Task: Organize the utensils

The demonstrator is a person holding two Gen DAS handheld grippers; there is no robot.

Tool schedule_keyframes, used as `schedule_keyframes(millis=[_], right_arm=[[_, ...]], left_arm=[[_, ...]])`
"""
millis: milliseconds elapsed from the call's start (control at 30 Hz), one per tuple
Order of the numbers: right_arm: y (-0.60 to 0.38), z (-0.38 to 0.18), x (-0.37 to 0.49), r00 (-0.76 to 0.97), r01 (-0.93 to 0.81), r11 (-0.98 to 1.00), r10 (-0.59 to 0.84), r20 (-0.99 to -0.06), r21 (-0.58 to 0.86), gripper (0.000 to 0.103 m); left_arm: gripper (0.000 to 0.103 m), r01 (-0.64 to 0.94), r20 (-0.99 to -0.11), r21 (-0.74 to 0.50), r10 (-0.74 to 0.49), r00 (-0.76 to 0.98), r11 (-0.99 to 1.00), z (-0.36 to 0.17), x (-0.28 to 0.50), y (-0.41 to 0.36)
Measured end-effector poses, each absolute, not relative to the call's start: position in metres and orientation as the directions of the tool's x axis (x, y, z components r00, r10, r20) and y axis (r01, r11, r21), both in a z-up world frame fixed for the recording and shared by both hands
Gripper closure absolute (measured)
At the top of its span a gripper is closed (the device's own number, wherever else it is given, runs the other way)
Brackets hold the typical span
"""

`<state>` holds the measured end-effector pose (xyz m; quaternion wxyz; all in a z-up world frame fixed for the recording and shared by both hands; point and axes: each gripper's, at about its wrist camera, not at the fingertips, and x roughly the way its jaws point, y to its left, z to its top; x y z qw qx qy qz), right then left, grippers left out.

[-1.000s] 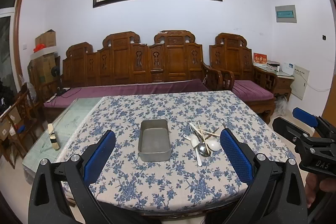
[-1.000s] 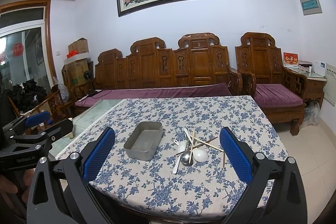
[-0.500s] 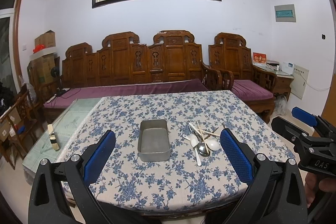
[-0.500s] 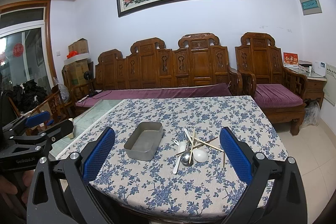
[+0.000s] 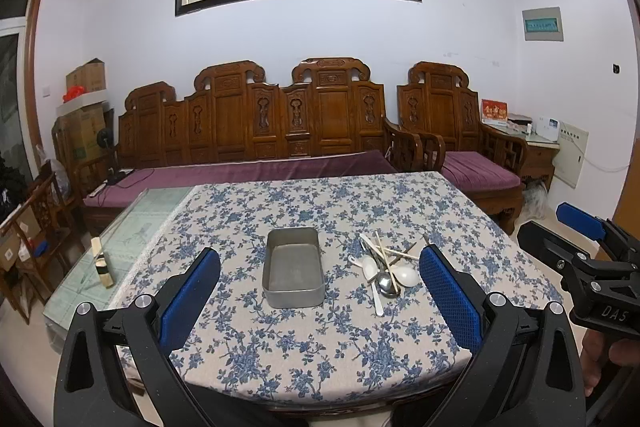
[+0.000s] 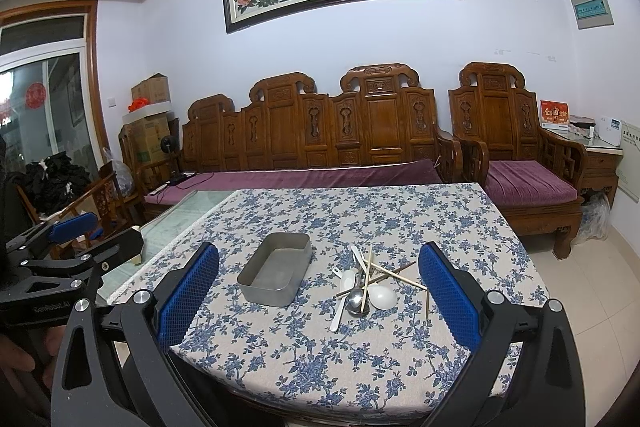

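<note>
The table (image 5: 280, 359), covered with a blue-flowered cloth, fills the space ahead of both pairs of fingers. On it, between the left gripper's fingers in the left wrist view, lies a grey metal tray (image 5: 293, 266) (image 6: 275, 274); it is a shallow rectangular box and nothing lies inside it. Just beside the tray, toward the right finger of each gripper, sits a loose pile of utensils (image 5: 384, 263) (image 6: 366, 283): crossed chopsticks (image 6: 394, 273), a metal spoon (image 5: 387, 283) (image 6: 356, 301) and white spoons (image 5: 405, 274) (image 6: 382, 295), all on the cloth and apart from the tray.

Compared with half a second ago the tray and the pile lie in the same places, and both views have barely shifted.

The left gripper (image 5: 320, 301) is held spread wide over the near edge of the table, its blue padded fingers (image 5: 191, 301) gripping nothing and touching nothing. The right gripper (image 6: 318, 301) is spread equally wide, its fingers (image 6: 450, 301) also bare of any load and clear of the utensils. Each gripper shows at the edge of the other's view, off to the side of the table.
</note>
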<state>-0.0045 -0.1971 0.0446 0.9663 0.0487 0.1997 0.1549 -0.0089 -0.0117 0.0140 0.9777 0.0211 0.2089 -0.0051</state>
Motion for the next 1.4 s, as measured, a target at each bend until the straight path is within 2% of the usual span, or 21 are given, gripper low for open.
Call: schedule_keyframes(millis=[367, 833, 1100, 1300, 1400], right_arm=[[-0.198, 0.04, -0.003, 0.861, -0.283, 0.945, 0.326, -0.39, 0.164, 0.003], [-0.203, 0.013, 0.029, 0.844, -0.291, 0.945, 0.326, -0.426, 0.149, 0.003], [-0.207, -0.008, 0.064, 0.827, -0.28, 0.953, 0.299, -0.475, 0.112, 0.008], [-0.219, -0.026, 0.096, 0.785, -0.287, 0.944, 0.331, -0.524, 0.165, 0.013], [-0.221, -0.032, 0.108, 0.79, -0.283, 0.951, 0.303, -0.532, 0.121, 0.015]], left_arm=[[0.006, 0.02, -0.438, 0.04, 0.0, 0.899, 0.999, 0.003, -0.003, -0.01], [0.006, 0.047, -0.551, 0.056, -0.009, 0.835, 0.997, -0.037, 0.04, -0.019], [0.006, 0.055, -0.608, 0.076, 0.002, 0.794, 0.996, -0.064, 0.072, -0.024], [0.006, 0.06, -0.638, 0.085, 0.008, 0.77, 0.995, -0.079, 0.094, -0.023], [0.006, 0.069, -0.656, 0.084, 0.003, 0.755, 0.994, -0.087, 0.106, -0.023]])
